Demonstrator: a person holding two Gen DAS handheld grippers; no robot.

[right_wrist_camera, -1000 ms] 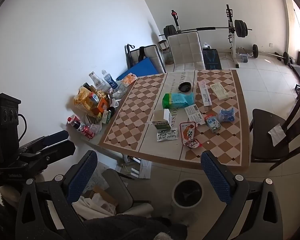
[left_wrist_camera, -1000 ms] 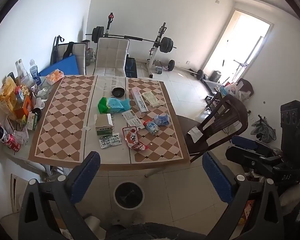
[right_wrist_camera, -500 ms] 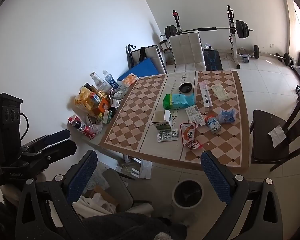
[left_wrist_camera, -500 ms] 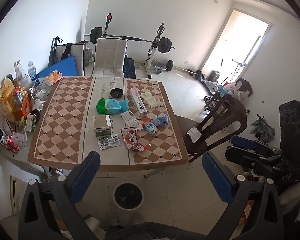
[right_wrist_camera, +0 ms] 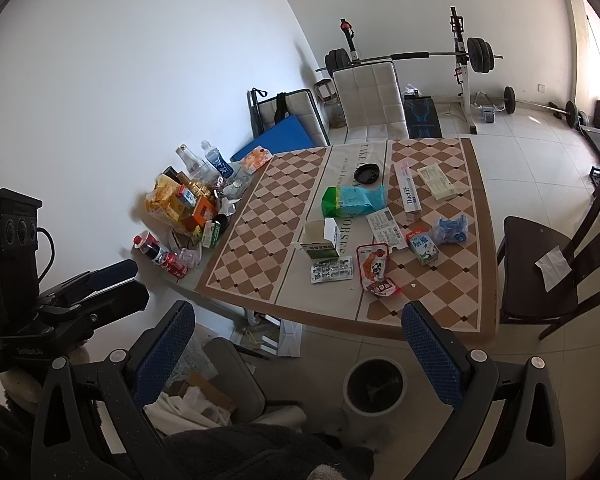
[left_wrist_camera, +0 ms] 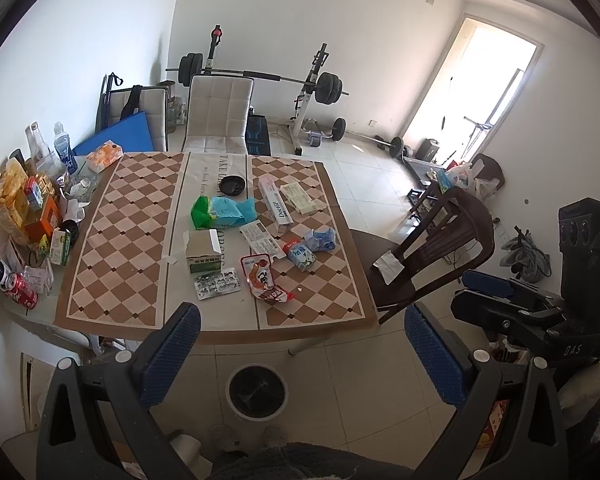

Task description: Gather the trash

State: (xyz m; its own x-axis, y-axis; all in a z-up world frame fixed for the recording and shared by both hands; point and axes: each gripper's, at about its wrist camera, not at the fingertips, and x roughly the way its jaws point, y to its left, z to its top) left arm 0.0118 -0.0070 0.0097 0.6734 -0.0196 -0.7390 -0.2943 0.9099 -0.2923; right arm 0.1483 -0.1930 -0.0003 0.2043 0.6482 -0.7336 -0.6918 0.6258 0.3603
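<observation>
Trash lies on the checkered table (left_wrist_camera: 112,240): a red snack pouch (left_wrist_camera: 262,280), a blister pack (left_wrist_camera: 217,283), a green-white box (left_wrist_camera: 203,251), a green-blue bag (left_wrist_camera: 222,211), a small milk carton (left_wrist_camera: 301,255), a crumpled blue wrapper (left_wrist_camera: 322,239) and a toothpaste box (left_wrist_camera: 275,203). The red pouch (right_wrist_camera: 374,269) and bag (right_wrist_camera: 350,201) also show in the right wrist view. A round bin (left_wrist_camera: 257,390) stands on the floor before the table, also in the right wrist view (right_wrist_camera: 375,385). My left gripper (left_wrist_camera: 300,354) and right gripper (right_wrist_camera: 296,350) are open, empty and held well back above the floor.
Bottles, cans and snack packs (left_wrist_camera: 24,216) crowd the table's left edge. A dark wooden chair (left_wrist_camera: 432,252) stands at the right side, a white chair (left_wrist_camera: 220,116) at the far end. A weight bench (left_wrist_camera: 308,88) is behind. Boxes and papers (right_wrist_camera: 204,392) lie on the floor left of the bin.
Both grippers have drawn slightly back from the table; the scene has shifted a little. Nothing was taken hold of.
</observation>
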